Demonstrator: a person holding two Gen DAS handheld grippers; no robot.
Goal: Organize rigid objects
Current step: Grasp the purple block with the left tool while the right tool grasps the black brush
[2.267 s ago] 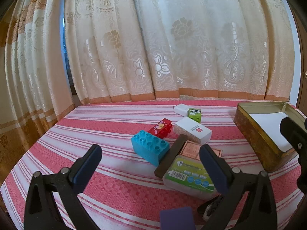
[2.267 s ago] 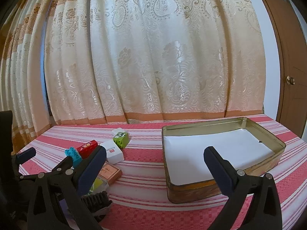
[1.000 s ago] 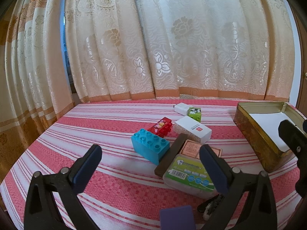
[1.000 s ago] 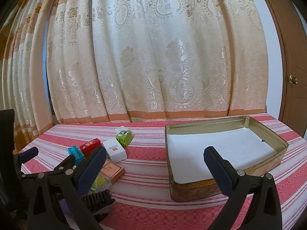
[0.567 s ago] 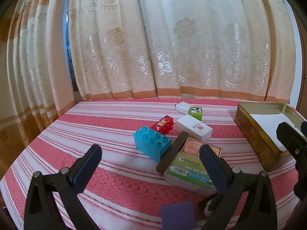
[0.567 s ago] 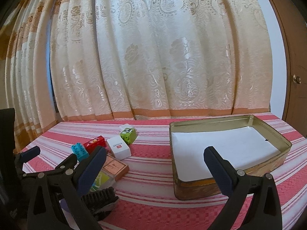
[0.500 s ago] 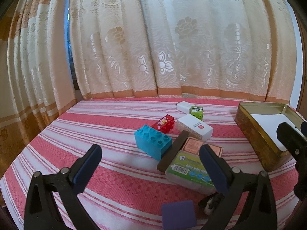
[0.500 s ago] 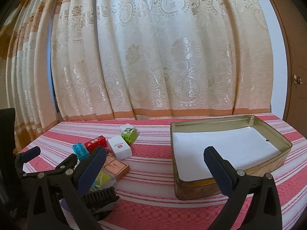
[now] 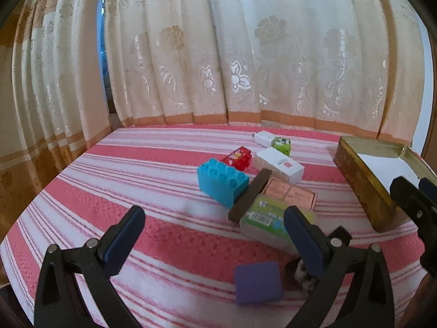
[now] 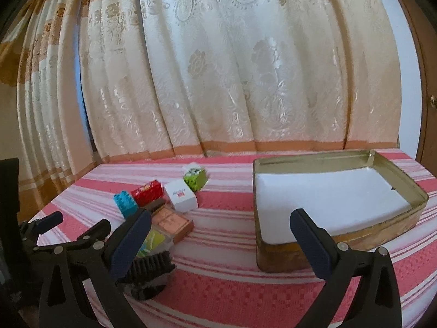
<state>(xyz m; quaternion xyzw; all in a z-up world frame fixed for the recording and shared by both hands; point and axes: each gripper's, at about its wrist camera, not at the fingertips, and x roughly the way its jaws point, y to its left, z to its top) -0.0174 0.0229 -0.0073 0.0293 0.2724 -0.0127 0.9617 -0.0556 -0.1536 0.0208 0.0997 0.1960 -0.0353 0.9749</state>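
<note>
Gold-coloured rectangular metal tin (image 10: 338, 191) sits empty at our tabletop's (image 9: 136, 180) right edge; both hand-held grippers, left (image 9: 215, 235) and right (image 10: 221, 232), gape released. Tightly clustered plastic blocks and boxes (image 9: 245, 180) risk getting knocked during picking.

Left tool (image 9: 214, 225) and right tool (image 10: 220, 228) gape (both empty).

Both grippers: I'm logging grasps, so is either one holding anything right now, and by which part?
Nothing is held. The left gripper and right gripper both have open, empty jaws above the table.
</note>
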